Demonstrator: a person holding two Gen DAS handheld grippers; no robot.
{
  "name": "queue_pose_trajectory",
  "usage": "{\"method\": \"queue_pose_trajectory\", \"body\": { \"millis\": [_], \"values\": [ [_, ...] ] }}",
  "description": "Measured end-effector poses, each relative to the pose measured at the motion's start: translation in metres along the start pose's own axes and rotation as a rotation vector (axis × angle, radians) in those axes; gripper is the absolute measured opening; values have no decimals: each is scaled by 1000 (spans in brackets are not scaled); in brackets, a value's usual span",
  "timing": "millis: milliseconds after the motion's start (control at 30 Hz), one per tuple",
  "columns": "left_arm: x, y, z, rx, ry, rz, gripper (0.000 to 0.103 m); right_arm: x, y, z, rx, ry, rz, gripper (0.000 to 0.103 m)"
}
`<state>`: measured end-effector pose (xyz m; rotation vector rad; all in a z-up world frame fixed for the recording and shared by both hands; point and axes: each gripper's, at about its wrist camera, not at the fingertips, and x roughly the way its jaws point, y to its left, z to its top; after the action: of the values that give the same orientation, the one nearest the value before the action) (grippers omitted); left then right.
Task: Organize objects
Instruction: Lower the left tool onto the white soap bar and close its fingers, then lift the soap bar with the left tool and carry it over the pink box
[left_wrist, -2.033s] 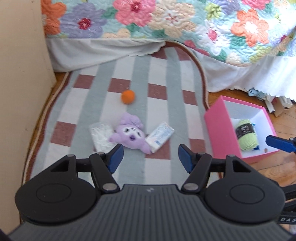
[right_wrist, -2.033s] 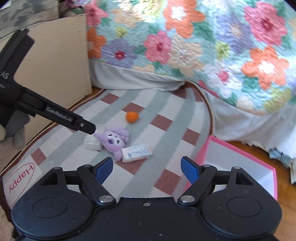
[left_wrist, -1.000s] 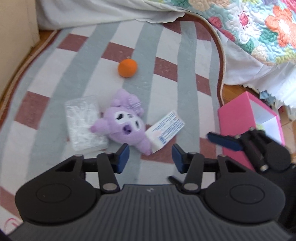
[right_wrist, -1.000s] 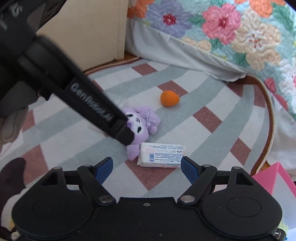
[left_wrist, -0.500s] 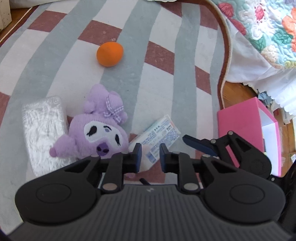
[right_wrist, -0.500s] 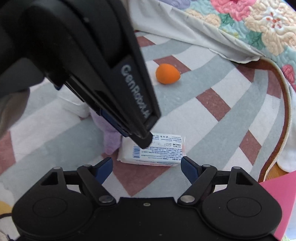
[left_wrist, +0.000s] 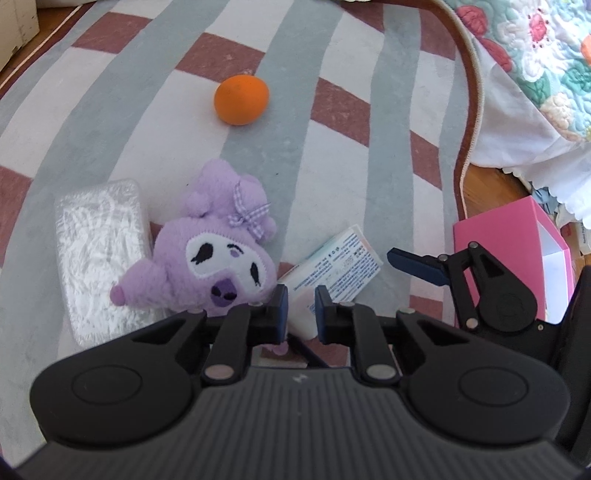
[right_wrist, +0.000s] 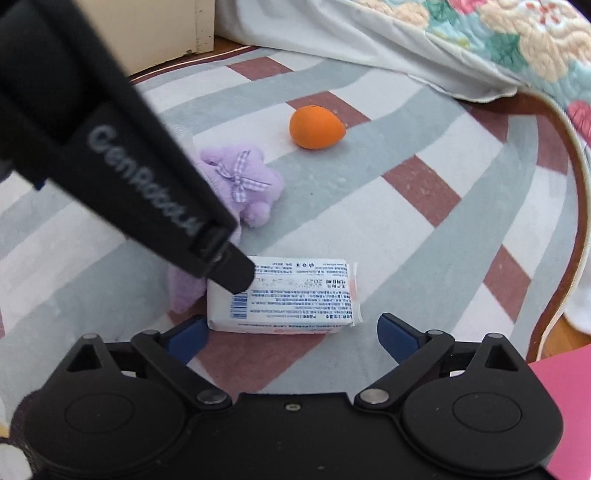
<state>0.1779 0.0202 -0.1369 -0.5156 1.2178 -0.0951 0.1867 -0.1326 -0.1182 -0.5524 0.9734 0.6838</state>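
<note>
On the striped rug (right_wrist: 424, 236), just ahead of the right gripper (right_wrist: 291, 332), the white packet (right_wrist: 284, 291) is lying with its long side running across the wide-open jaws (freshly widened, nothing between them); the left gripper (left_wrist: 298, 308) is sitting closed, empty, over the packet's corner.

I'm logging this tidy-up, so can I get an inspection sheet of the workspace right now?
Surface: striped grey, white and maroon rug on a wood floor.
Job's things: purple plush toy, white printed packet, clear-wrapped white pack, orange egg-shaped ball, all on the rug; pink box at the rug's edge.
Clutter: papers beyond the box.
Claws: left claw shut, nothing visibly clamped; right claw open beside the packet, jaws just widened.
Cables: nothing seen.
Surroundings: floral quilt over a white bed skirt; beige panel.
</note>
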Motion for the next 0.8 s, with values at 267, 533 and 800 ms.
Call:
{"method": "queue_pose_trajectory", "body": {
  "millis": [267,533,800],
  "values": [
    [9,6,-4,-72,11,-14,19,7,-15,0,78,-20,75,102],
    [7,8,-5,-86,-30,-59,20,-3,-8,-5,118,-56,51,86],
    [4,3,-10,-59,-60,-56,20,-9,-9,-21,250,-84,66,85]
  ]
}}
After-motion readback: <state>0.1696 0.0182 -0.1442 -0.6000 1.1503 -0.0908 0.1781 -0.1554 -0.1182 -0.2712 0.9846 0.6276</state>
